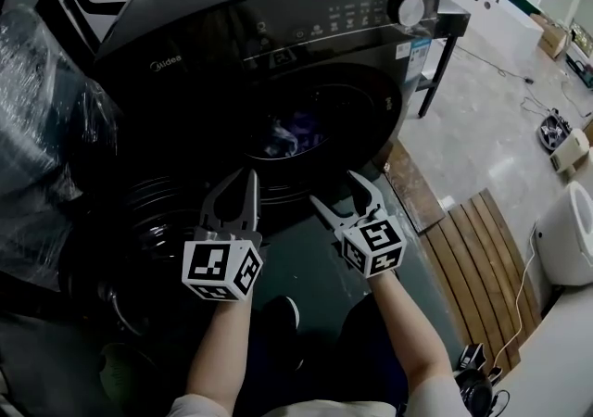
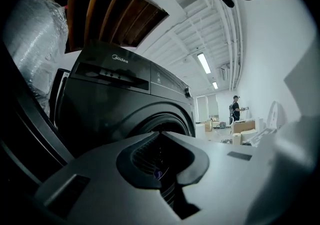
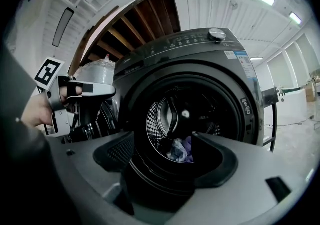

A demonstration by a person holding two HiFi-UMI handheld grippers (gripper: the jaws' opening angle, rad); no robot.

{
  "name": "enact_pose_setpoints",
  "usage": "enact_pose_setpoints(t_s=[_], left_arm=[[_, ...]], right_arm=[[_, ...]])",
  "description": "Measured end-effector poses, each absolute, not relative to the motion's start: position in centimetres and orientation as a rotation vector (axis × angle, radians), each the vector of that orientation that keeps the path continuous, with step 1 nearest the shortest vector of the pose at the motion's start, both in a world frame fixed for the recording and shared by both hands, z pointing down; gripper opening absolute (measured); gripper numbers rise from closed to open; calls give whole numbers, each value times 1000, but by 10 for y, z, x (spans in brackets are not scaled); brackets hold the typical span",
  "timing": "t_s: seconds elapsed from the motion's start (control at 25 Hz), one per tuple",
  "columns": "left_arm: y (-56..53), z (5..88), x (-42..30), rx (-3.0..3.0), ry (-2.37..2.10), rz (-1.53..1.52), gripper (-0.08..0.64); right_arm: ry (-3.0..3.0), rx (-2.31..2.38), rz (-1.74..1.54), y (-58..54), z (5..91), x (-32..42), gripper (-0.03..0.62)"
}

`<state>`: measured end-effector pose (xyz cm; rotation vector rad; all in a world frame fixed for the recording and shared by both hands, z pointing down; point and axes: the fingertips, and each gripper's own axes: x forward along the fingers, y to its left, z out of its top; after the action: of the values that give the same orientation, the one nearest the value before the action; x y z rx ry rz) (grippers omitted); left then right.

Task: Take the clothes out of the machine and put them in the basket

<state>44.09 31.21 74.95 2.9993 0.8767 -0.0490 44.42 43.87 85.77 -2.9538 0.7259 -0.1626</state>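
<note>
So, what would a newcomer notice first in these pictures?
The dark washing machine fills the middle and stands open, with blue and purple clothes lying low inside it. In front of it the left gripper and the right gripper are both open and empty, side by side.

Floor (image 1: 482, 119): pale grey, glossy, catching reflected light. Slatted wooden platform (image 1: 477, 258): brown boards, lying on the floor at right. White cable (image 1: 525, 278): trails over the floor just beside the platform. White rounded appliance (image 1: 567, 241): at the right edge of the head view. Plastic-wrapped bulk (image 1: 42, 119): shiny film, far left. Ceiling (image 2: 175, 34): white, ribbed with beams, fitted with tube lights (image 2: 203, 63), lit. Wall (image 2: 270, 49): plain white. Timber frame (image 3: 137, 26): brown beams, overhead. Far end of hall: cardboard boxes (image 2: 243, 126) on the floor, and a standing person (image 2: 235, 110), small and distant.
</note>
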Motion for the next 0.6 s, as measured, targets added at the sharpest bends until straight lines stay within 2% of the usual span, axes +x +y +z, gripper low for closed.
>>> enact_pose_setpoints(t_s=[0.4,0.6], left_arm=[[298,743,458,2990,711,-122,23],[292,740,462,2979,681,-127,23]], right_arm=[[668,-2973,-215,435,884,485,345],[673,-2973,-267,431,893,512,308]])
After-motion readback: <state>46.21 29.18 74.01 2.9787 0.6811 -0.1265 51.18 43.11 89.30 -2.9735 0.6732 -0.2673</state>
